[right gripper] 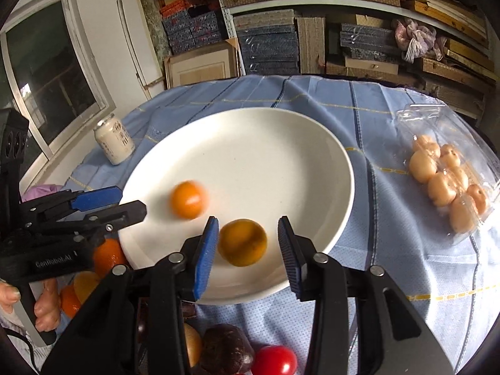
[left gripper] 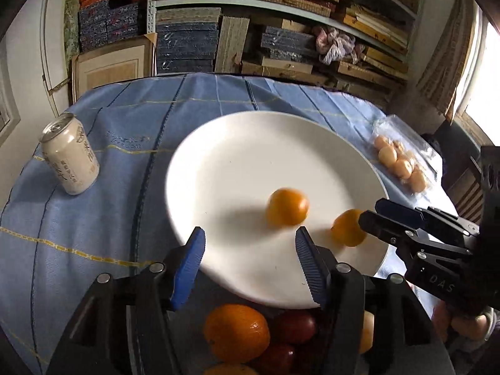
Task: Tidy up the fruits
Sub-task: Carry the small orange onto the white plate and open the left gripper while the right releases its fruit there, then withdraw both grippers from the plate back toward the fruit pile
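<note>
A white plate point(left gripper: 250, 156) lies on the blue cloth; it also shows in the right wrist view point(right gripper: 265, 150). Two small oranges lie on it: one blurred point(left gripper: 287, 207), point(right gripper: 188, 199), one near the front rim point(left gripper: 347, 227), point(right gripper: 242, 242). My left gripper point(left gripper: 250, 250) is open and empty above the plate's near edge. My right gripper point(right gripper: 248, 243) is open, its fingers on either side of the front orange without touching it. A pile of oranges point(left gripper: 236, 332), dark red fruits point(left gripper: 293, 326) and a red tomato point(right gripper: 274, 361) lies below the grippers.
A beige drink can point(left gripper: 71, 156) stands at the left of the table. A clear plastic pack of pale round fruits point(right gripper: 447, 184) lies right of the plate. Shelves stacked with boxes point(left gripper: 250, 15) stand behind the table.
</note>
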### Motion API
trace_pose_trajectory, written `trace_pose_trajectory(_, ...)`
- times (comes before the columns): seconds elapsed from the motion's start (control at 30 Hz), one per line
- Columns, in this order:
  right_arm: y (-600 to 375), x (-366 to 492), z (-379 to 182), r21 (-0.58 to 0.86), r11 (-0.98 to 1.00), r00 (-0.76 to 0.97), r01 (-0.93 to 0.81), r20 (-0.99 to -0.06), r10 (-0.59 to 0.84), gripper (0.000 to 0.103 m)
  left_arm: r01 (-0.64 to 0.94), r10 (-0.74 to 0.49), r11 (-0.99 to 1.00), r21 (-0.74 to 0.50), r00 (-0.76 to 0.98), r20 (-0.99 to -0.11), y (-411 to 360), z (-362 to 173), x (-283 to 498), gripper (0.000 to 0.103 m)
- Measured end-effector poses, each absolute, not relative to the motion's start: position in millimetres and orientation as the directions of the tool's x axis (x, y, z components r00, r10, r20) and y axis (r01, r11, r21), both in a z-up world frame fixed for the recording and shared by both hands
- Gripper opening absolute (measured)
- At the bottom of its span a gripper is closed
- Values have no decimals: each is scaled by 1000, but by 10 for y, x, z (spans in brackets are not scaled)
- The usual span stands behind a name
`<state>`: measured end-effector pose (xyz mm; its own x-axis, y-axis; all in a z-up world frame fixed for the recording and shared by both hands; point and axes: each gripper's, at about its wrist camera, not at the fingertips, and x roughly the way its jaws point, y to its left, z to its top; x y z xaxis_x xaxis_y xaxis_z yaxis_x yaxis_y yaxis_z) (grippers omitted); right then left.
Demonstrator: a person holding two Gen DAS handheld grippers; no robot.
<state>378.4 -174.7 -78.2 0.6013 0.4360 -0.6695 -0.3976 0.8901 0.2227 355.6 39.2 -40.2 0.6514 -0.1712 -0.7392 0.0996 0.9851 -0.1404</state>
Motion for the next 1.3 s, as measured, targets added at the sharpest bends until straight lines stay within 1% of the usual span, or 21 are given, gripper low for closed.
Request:
trace_pose_trajectory(0.13, -1815, 3684, -645, 245, 881, 610, -406, -644, 461, 39, 90, -185, 981, -169, 672, -717, 502, -247, 3485, 61)
trace_pose_trajectory(0.23, -1856, 3496, -405, 257, 865, 635, -431, -594, 493, 39, 81, -177, 982, -170, 710, -682, 597, -34, 3359, 61)
trace_pose_trajectory(0.3, -1919, 3256, -167, 264, 855, 664, -446, -544, 514, 40, 76, -155, 986, -147, 737, -657, 620, 81, 3239, 61)
trace_pose_trajectory(0.37, -1974, 2982, 40, 252, 849, 693, -464, -494, 525, 51, 70, -128, 991, -116, 758, -639, 649, 166, 3068, 61)
trace_pose_trajectory(0.4, -2000, 2867, 108, 242, 850, 706, -468, -475, 525, 60, 71, -116, 993, -96, 757, -643, 654, 176, 2988, 61)
trace_pose_trajectory(0.43, -2041, 2679, 196, 228, 849, 724, -477, -446, 526, 64, 75, -95, 996, -58, 753, -651, 654, 164, 2868, 61)
trace_pose_trajectory(0.57, -2203, 2133, 300, 232, 844, 758, -484, -371, 537, 64, 70, -22, 996, 49, 767, -642, 700, 67, 2417, 61)
trace_pose_trajectory(0.63, -2322, 1936, 230, 277, 838, 771, -470, -334, 542, 66, 72, -27, 996, 44, 762, -647, 736, -37, 2240, 61)
trace_pose_trajectory(0.7, -2482, 1740, 1, 379, 811, 780, -446, -279, 560, 71, 70, -43, 997, 15, 755, -655, 766, -181, 2092, 61)
trace_pose_trajectory(0.73, -2526, 1700, -72, 404, 801, 781, -442, -266, 565, 73, 72, -64, 997, -15, 751, -657, 780, -264, 2030, 61)
trace_pose_trajectory(0.77, -2567, 1654, -215, 424, 798, 785, -429, -261, 561, 73, 73, -77, 997, -34, 745, -663, 805, -335, 1988, 61)
trace_pose_trajectory(0.8, -2575, 1640, -324, 418, 813, 791, -406, -285, 541, 73, 69, -78, 997, -39, 737, -672, 804, -400, 1975, 61)
trace_pose_trajectory(0.87, -2530, 1674, -467, 376, 845, 779, -380, -362, 512, 74, 67, -72, 997, -35, 727, -682, 793, -475, 1989, 61)
trace_pose_trajectory(0.9, -2501, 1695, -513, 367, 848, 773, -382, -377, 511, 74, 74, -79, 997, -37, 723, -686, 783, -504, 2000, 61)
trace_pose_trajectory(0.97, -2434, 1717, -565, 354, 848, 760, -395, -392, 518, 74, 84, -94, 995, -48, 719, -689, 769, -534, 2024, 61)
trace_pose_trajectory(1.03, -2392, 1719, -585, 326, 859, 764, -395, -402, 504, 80, 102, -109, 993, -52, 716, -689, 739, -568, 2040, 61)
trace_pose_trajectory(1.1, -2377, 1743, -606, 320, 862, 765, -392, -408, 499, 84, 107, -105, 993, -40, 708, -699, 698, -623, 2073, 62)
trace_pose_trajectory(1.13, -2374, 1763, -612, 331, 858, 758, -394, -411, 507, 84, 112, -112, 993, -46, 701, -704, 694, -644, 2089, 64)
trace_pose_trajectory(1.23, -2326, 1833, -659, 355, 846, 731, -398, -433, 526, 85, 123, -130, 990, -62, 680, -722, 687, -724, 2113, 64)
trace_pose_trajectory(1.3, -2289, 1868, -682, 355, 845, 718, -399, -453, 529, 85, 125, -122, 991, -51, 669, -733, 667, -770, 2125, 64)
